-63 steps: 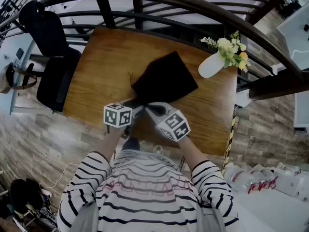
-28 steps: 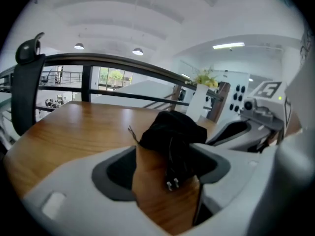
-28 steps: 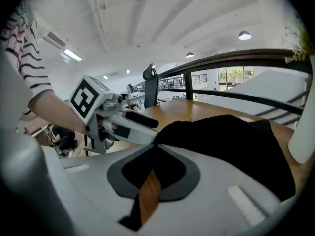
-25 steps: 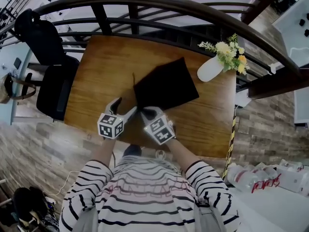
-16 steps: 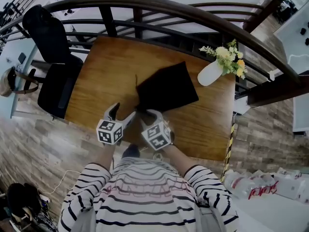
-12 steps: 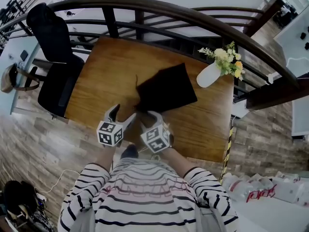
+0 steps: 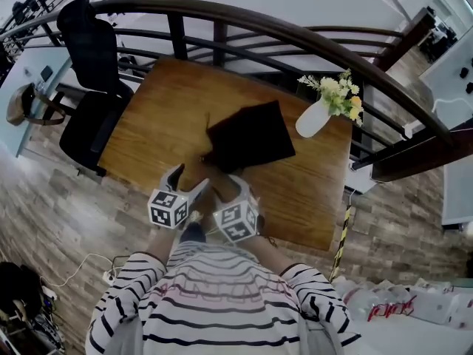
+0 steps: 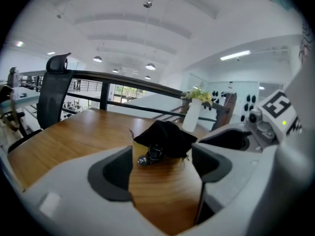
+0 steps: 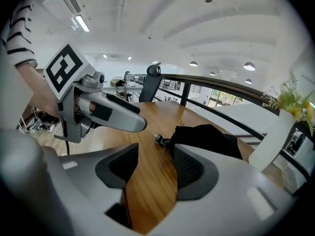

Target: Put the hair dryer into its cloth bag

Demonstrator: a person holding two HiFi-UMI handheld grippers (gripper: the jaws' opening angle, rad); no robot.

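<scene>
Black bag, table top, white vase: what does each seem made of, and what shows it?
Black bag: soft matte cloth; it slumps and creases. Table top: wood or veneer, slightly glossy; grain lines show. White vase: perhaps glazed ceramic, maybe plastic; smooth, plain surface.

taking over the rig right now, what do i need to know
Left tool: open, empty, off the bag.
Right tool: jaws opening, nothing between them.
Cloth bag: lies bulging on the table, in front of the tools; a small dark piece pokes from its mouth.
Done: no hair dryer shows outside the bag, so it looks bagged.
To do: probably tuck that piece in and close the mouth.
</scene>
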